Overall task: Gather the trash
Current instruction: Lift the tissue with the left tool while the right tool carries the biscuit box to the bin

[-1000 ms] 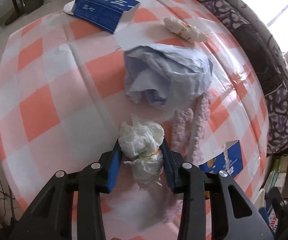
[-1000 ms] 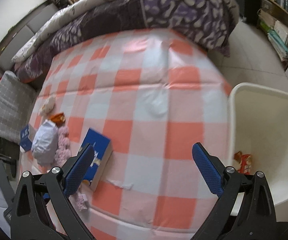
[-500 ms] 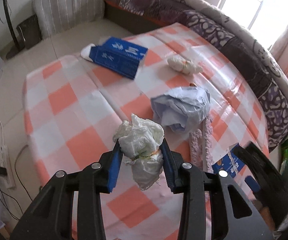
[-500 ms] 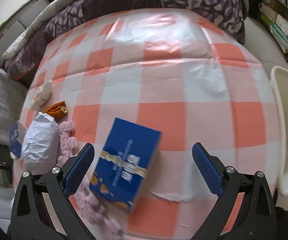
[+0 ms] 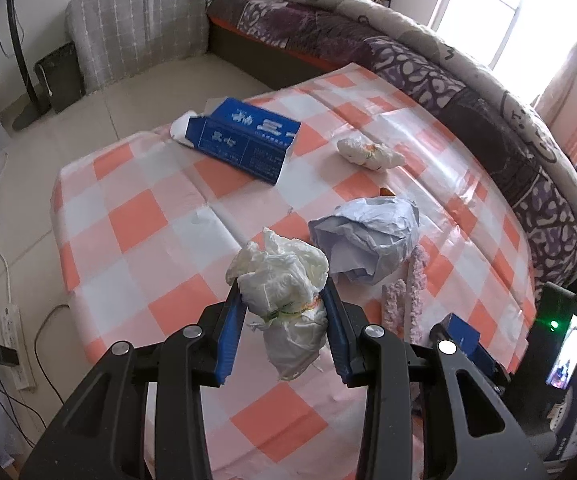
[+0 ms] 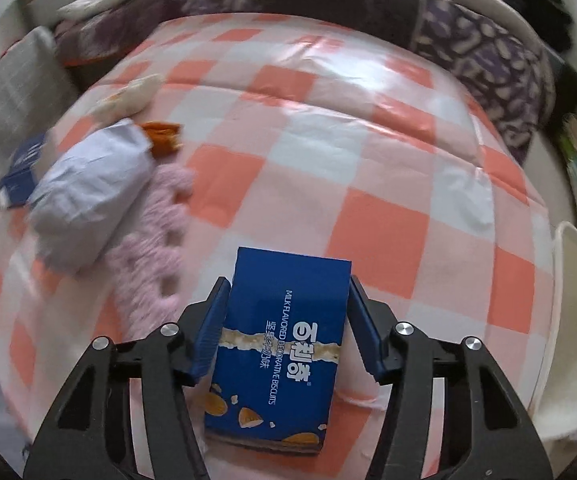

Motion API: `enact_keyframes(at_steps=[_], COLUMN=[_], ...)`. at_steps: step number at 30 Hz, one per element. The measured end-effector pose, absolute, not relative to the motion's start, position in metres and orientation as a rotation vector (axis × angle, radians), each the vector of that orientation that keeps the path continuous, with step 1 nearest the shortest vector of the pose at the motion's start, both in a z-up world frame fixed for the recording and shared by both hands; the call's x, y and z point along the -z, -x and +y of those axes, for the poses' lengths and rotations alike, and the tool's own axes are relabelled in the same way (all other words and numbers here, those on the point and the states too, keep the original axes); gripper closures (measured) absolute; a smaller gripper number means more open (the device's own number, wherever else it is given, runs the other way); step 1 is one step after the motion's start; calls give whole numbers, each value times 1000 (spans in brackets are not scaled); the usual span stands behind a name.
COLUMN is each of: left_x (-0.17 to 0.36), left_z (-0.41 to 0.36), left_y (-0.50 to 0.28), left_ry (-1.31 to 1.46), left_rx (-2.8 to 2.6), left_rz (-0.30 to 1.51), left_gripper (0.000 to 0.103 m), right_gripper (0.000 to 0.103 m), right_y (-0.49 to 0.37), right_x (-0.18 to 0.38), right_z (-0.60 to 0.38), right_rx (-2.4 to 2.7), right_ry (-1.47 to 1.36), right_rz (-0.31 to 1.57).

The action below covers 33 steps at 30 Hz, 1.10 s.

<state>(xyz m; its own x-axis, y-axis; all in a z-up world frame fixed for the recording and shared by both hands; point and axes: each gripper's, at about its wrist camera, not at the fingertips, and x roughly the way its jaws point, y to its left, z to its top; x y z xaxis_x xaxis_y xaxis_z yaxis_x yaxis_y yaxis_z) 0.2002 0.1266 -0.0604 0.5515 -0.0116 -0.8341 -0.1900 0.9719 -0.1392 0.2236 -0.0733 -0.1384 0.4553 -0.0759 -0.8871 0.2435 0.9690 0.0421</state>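
A tissue wad [image 5: 282, 304] hangs clear above the table [image 5: 128, 224], pinched between the closed-in jaws of the left gripper [image 5: 284, 312]. The right gripper [image 6: 286, 320] straddles a biscuit box [image 6: 284, 344] that lies on the cloth; its jaws sit at the box's sides, but I cannot tell whether they grip it yet.

I judge the job as midway: two pieces are in hand or nearly so. A paper ball [image 5: 368, 236], a blue carton [image 5: 248, 140], a small wrapper [image 5: 368, 152], an orange scrap [image 6: 162, 138] and pink fluff [image 6: 148, 248] are left.

Only the right view shows the white bin [image 6: 568, 320] at the table's edge. Only the left view shows the lifted wad and the whole carton.
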Motion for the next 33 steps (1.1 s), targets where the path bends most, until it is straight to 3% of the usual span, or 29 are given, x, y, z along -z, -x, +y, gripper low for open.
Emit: enact_keyframes(at_steps=[14, 33], left_x=[23, 2], left_z=[98, 54], left_y=[-189, -176], left_ry=[112, 63], left_rx=[-104, -47], left_rz=[798, 706], left_gripper=[65, 65], right_gripper=[49, 49], right_y=[-182, -150], right_x=[32, 9], right_z=[-91, -116], right_rx=[21, 87], right_ry=[-163, -61], right_rz=[689, 580])
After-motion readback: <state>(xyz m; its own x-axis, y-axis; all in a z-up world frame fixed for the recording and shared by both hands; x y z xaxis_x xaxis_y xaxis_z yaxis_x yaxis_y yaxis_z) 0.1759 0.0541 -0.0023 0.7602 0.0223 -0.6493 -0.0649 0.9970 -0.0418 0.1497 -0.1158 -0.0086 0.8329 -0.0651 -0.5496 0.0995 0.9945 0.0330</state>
